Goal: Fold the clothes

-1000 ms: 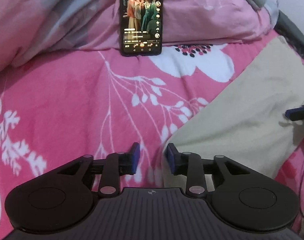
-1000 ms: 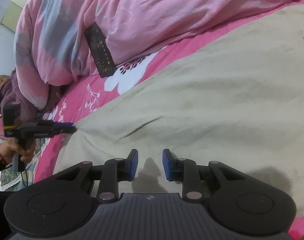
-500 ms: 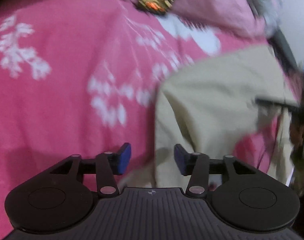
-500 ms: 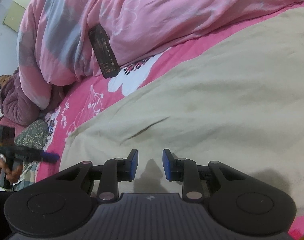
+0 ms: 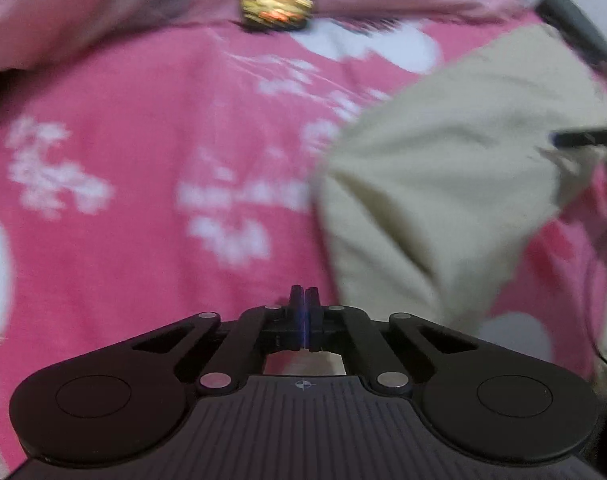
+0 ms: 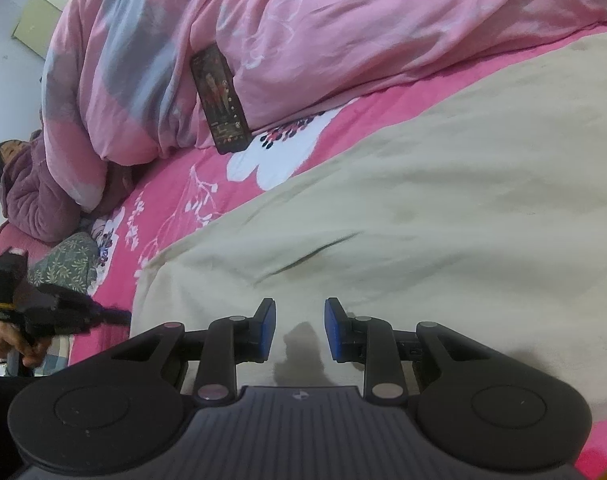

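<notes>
Left gripper [image 5: 304, 300]: jaws fully closed, pad against pad, having just snapped together; nothing seen between them. It points steeply down over the pink floral bedsheet [image 5: 135, 208]; the left wrist view is blurred. The edge of the beige garment [image 5: 435, 184] lies just to the right of and ahead of its tips, not touching them as far as the blur allows.

Right gripper [image 6: 299, 330]: jaws partly open, gap clear between the blue pads, gripping nothing. It hangs over the beige garment [image 6: 443, 208], casting a shadow on the cloth directly beneath the gap. Whether the tips touch the cloth cannot be determined.

Garment: a broad beige piece spread flat on the sheet, filling the area ahead and right of the right gripper; one dark crease runs diagonally just ahead of the pads. Its near left corner is rounded.

Beyond the garment, a pink and grey quilt [image 6: 343, 40] is heaped, with a phone [image 6: 220, 98] propped against it, screen lit. Far left of the right gripper, a hand [image 6: 3, 342] grips the other tool's handle.

No containers observed.
</notes>
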Demonstrator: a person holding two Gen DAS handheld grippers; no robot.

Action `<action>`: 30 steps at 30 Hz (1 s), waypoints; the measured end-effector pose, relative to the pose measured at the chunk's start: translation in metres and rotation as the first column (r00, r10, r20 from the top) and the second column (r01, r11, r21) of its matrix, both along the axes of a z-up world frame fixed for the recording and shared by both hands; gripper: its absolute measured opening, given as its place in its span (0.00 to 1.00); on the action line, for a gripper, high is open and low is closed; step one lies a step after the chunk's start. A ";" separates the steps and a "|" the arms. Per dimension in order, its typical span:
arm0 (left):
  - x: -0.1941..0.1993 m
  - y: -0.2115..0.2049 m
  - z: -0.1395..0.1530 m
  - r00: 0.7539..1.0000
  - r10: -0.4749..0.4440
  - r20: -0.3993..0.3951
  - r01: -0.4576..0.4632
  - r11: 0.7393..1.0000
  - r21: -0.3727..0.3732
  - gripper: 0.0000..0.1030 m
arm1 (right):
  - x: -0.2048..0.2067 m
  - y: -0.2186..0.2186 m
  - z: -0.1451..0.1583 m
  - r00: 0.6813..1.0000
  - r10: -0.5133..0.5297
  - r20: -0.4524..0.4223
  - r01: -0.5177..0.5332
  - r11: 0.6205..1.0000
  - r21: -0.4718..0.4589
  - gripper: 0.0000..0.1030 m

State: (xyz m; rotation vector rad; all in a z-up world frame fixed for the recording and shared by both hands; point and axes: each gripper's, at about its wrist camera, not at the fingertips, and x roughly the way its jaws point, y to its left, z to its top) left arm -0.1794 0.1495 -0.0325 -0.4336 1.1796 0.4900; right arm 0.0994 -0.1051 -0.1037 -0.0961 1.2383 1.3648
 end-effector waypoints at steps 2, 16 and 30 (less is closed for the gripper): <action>-0.007 0.014 0.009 0.999 0.050 0.001 -0.050 0.998 0.042 0.00 | 0.000 -0.001 -0.001 1.000 -0.003 -0.001 0.003 1.000 -0.001 0.28; 0.001 -0.011 -0.029 0.998 -0.064 -0.021 0.057 0.970 -0.238 0.58 | -0.006 0.005 0.000 1.000 0.020 -0.005 -0.020 1.000 -0.010 0.28; -0.018 -0.014 -0.023 0.999 -0.011 0.048 0.019 0.984 -0.178 0.08 | -0.007 0.013 -0.004 1.000 0.017 -0.013 -0.017 1.000 -0.022 0.28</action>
